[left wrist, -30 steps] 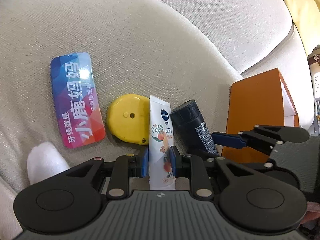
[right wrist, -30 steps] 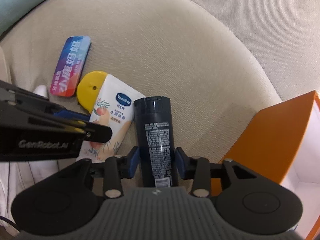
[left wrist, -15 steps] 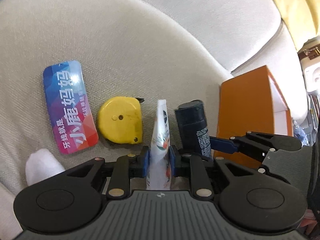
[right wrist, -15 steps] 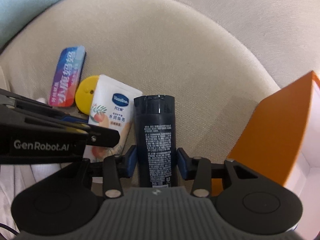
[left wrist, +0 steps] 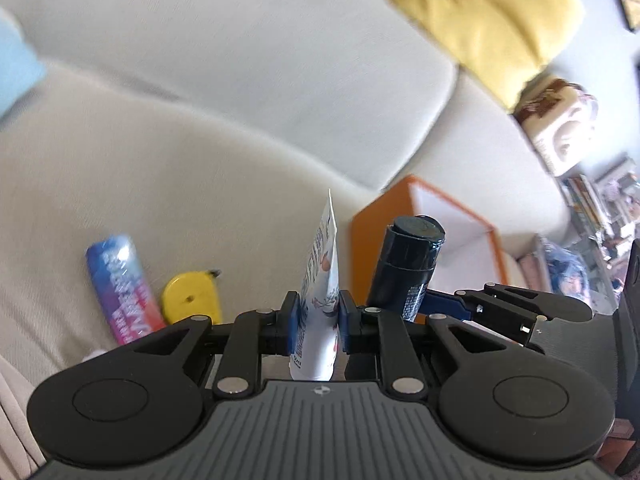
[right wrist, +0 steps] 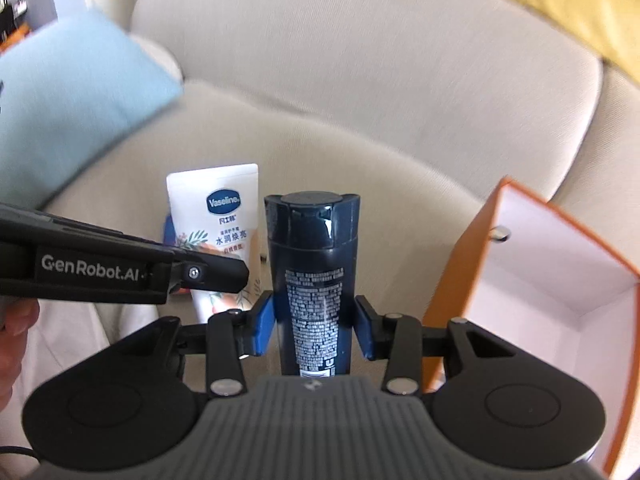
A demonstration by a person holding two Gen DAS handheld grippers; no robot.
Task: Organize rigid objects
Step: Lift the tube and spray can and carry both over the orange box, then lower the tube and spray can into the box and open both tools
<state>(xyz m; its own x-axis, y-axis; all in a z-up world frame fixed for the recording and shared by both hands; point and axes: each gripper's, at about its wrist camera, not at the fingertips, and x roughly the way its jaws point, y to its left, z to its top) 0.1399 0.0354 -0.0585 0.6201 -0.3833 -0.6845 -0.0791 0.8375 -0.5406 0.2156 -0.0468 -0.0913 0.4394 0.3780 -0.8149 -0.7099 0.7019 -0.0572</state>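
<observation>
Beige sofa cushion below: toothpick case, yellow tape measure. Your left gripper pinches the Vaseline tube; right gripper clamps the dark bottle, orange box just beside.

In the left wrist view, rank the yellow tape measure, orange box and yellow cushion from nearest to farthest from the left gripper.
1. Tape measure: on the sofa seat, just left of the left gripper.
2. Orange box: ahead and to the right.
3. Yellow cushion: far upper right, on the sofa back.
</observation>
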